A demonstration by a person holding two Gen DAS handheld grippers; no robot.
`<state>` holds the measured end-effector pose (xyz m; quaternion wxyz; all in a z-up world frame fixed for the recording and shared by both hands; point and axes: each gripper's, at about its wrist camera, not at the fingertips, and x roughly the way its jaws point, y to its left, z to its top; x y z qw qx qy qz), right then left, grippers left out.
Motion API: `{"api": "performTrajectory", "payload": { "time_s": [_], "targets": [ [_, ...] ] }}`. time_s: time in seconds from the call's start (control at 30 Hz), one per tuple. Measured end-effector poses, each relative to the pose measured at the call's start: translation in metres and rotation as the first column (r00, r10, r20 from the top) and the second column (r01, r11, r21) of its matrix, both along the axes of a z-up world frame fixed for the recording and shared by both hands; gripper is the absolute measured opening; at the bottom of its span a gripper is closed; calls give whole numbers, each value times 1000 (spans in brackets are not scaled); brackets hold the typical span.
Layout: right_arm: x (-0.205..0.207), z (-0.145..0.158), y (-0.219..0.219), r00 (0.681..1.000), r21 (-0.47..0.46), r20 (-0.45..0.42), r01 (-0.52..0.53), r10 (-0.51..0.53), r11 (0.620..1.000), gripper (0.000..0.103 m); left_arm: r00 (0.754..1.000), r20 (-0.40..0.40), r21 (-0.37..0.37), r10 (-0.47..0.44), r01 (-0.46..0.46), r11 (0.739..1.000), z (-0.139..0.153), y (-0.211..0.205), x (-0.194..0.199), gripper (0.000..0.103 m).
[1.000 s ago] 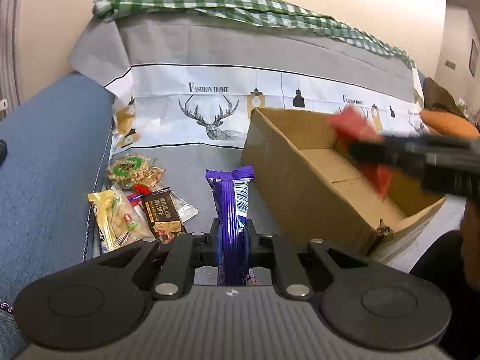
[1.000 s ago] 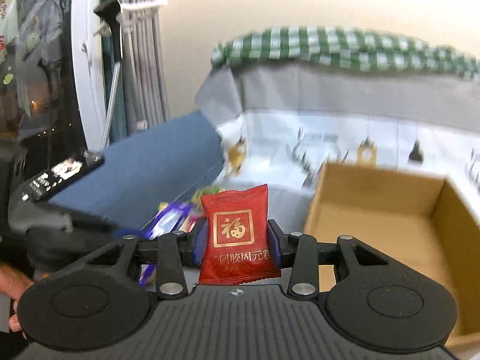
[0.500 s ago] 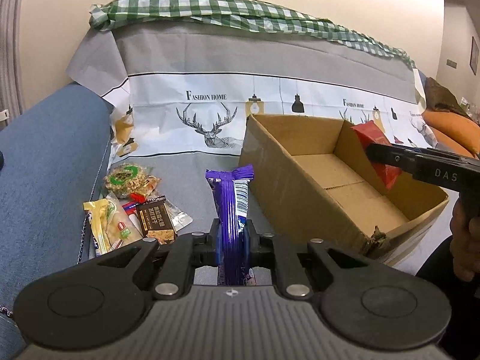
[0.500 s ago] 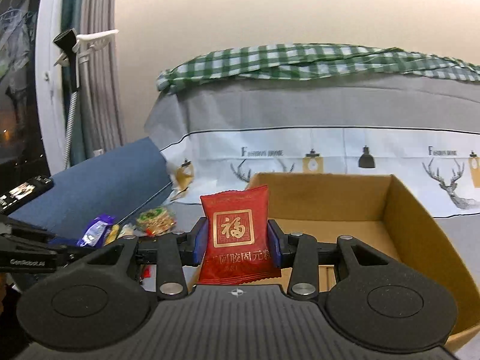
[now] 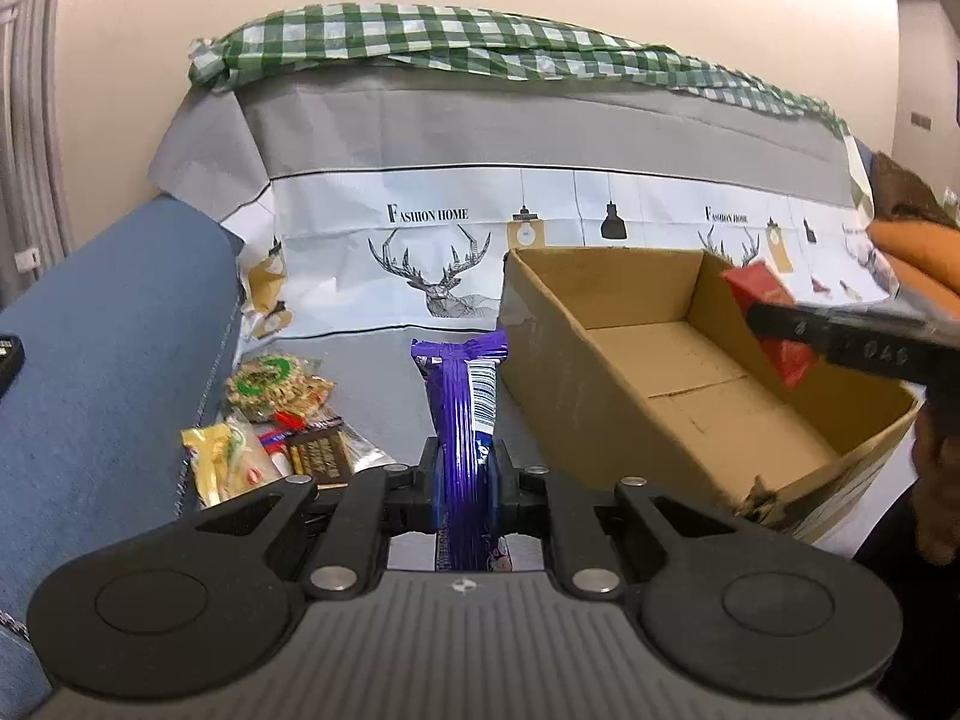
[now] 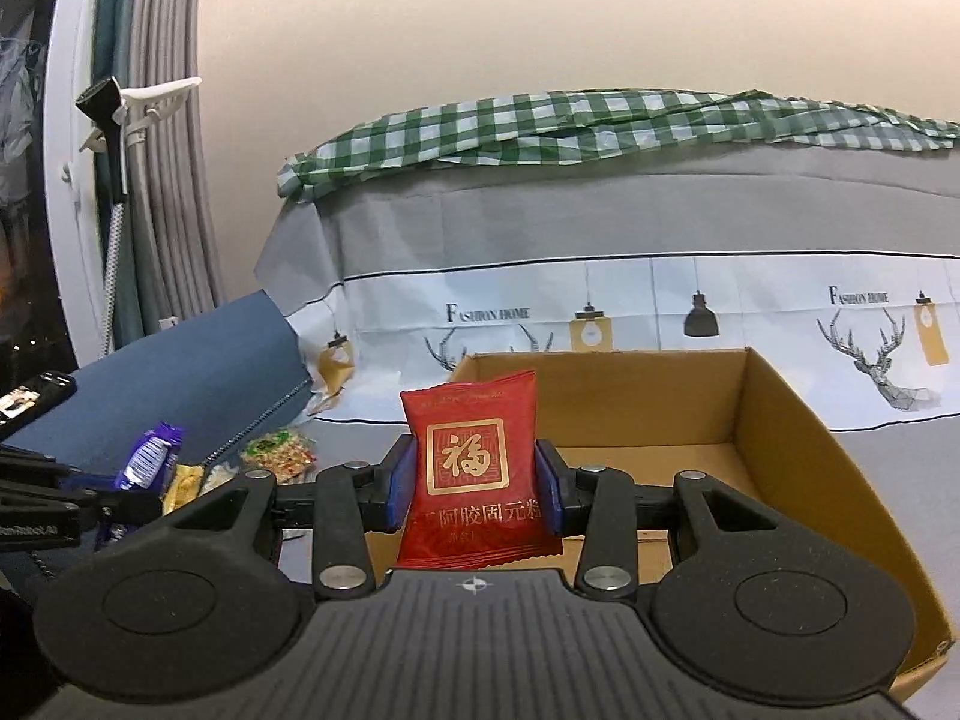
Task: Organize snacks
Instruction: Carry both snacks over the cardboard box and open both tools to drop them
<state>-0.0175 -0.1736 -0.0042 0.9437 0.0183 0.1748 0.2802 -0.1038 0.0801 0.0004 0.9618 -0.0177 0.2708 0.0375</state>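
Red snack packet (image 6: 477, 468) stands pinched in the right claw (image 6: 476, 489), over the cardboard box (image 6: 798, 420).

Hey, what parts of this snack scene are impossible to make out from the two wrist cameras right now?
- Purple snack bar, left wrist view: lower end hidden by the left hand-held gripper.
- Red packet, left wrist view: mostly covered by the blurred right hand-held gripper.
- Cardboard box, right wrist view: near floor hidden by the gripper body.
- Snack pile: label print too small to read.
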Motion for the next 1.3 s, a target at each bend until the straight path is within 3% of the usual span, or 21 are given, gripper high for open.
{"api": "performTrajectory", "payload": {
  "time_s": [0.23,0.47,0.7,1.3],
  "targets": [
    [23,-10,-7,991,-7,-94,96,-97,995,43,1000,-7,-78,8,-8,997,11,-12,8,14],
    [34,-15,-11,981,15,-145,129,-126,992,43,999,19,-56,-31,32,998,28,-38,27,14],
    [41,-17,-16,976,49,-171,145,-135,988,43,997,37,-88,-63,66,994,36,-65,53,14],
    [45,-19,-26,963,99,-208,198,-175,975,43,980,61,-32,-189,191,981,45,-120,116,15]
  ]
}}
